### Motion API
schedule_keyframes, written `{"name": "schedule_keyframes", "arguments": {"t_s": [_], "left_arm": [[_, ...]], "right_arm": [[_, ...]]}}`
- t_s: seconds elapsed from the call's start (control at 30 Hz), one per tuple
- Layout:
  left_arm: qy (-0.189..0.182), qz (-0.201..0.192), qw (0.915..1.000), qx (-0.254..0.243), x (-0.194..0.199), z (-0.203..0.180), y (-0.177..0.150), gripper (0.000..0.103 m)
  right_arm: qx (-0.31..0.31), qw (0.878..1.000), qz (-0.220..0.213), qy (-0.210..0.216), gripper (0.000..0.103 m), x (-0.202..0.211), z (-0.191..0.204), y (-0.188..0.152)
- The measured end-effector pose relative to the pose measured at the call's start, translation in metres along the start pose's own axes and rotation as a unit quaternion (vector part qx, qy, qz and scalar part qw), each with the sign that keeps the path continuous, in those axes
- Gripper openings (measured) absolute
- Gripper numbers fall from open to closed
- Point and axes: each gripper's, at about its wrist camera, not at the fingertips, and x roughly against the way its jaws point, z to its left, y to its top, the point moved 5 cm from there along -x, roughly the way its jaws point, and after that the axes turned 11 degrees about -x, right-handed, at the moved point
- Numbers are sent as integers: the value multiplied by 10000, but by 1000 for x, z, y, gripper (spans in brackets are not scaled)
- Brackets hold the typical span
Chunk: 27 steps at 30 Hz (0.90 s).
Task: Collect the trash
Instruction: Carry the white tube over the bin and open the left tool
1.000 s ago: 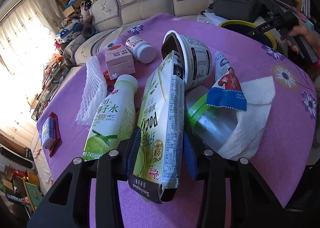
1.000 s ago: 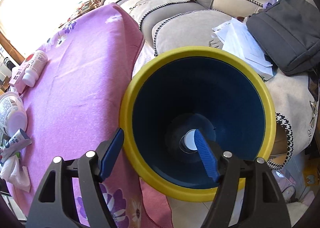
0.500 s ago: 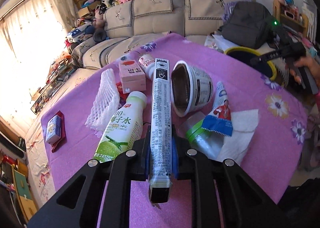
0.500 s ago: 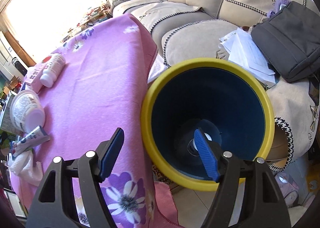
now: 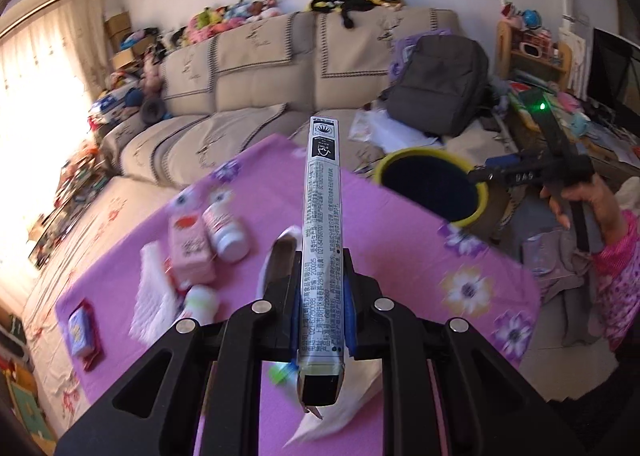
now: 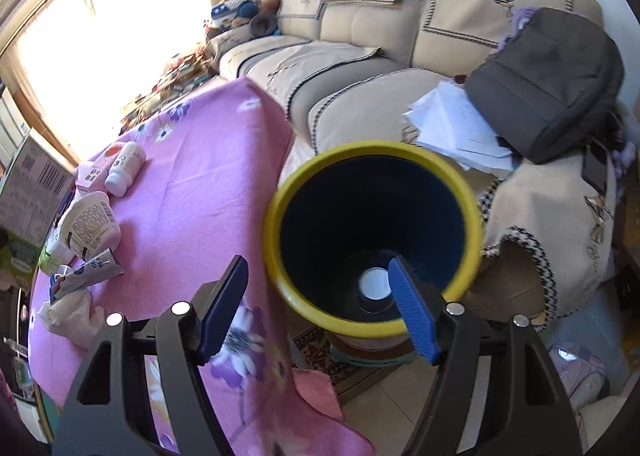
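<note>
My left gripper (image 5: 322,296) is shut on a flattened drink carton (image 5: 323,216), held edge-on and lifted well above the purple table (image 5: 400,240). The yellow-rimmed blue trash bin (image 5: 432,186) stands beyond the table's far right edge. In the right wrist view my right gripper (image 6: 316,310) is open and empty, hovering over the bin (image 6: 372,240), which holds a small white item (image 6: 374,283) at its bottom. The carton (image 6: 30,192) shows at the left edge there.
On the table lie a pink box (image 5: 188,252), a white bottle (image 5: 226,230), foam netting (image 5: 154,292), a white cup (image 6: 90,224), a tube (image 6: 86,270) and a tissue (image 6: 70,312). A sofa (image 6: 360,56) with a grey backpack (image 6: 552,84) stands behind.
My left gripper lifted the carton higher off the table and swung toward the bin. My right gripper pulled back and up from the bin, still open.
</note>
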Motion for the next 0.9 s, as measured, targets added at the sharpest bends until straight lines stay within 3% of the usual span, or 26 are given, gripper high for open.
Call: {"name": "schedule_keyframes", "arguments": {"t_s": [0.13,0.33,0.53,0.67,0.77,0.8,0.83,0.87,0.9], "left_arm": [[-397,-102,9985,-349,-31,-35,55,17],[-1118,350,9910,-645,-119,-99,114,17],[-1423,778,9842,-712,-203,-148,141,17],[-1373,981,9829,-731,-245,-167,148,18],[-1331,1022,9841,-582,-261,-167,149,28],[-1278,1004,9853,-532,-264,-166,150,45],[-1184,946,9873,-478,-265,-163,150,55],[-1116,848,9893,-414,-261,-161,152,64],[-1104,773,9902,-360,-255,-155,150,65]], "right_arm": [[-219,9997,-92,-14,69,11,-29,-1],[-523,9986,-63,-60,69,15,-69,-7],[-778,9968,59,-152,69,11,-100,-17],[-869,9960,121,-145,69,8,-109,-23],[-908,9957,140,-122,73,6,-109,-26],[-911,9957,146,-109,73,6,-109,-27],[-914,9957,146,-95,73,7,-108,-27],[-913,9957,144,-93,73,7,-107,-28],[-912,9957,141,-92,73,8,-106,-29]]}}
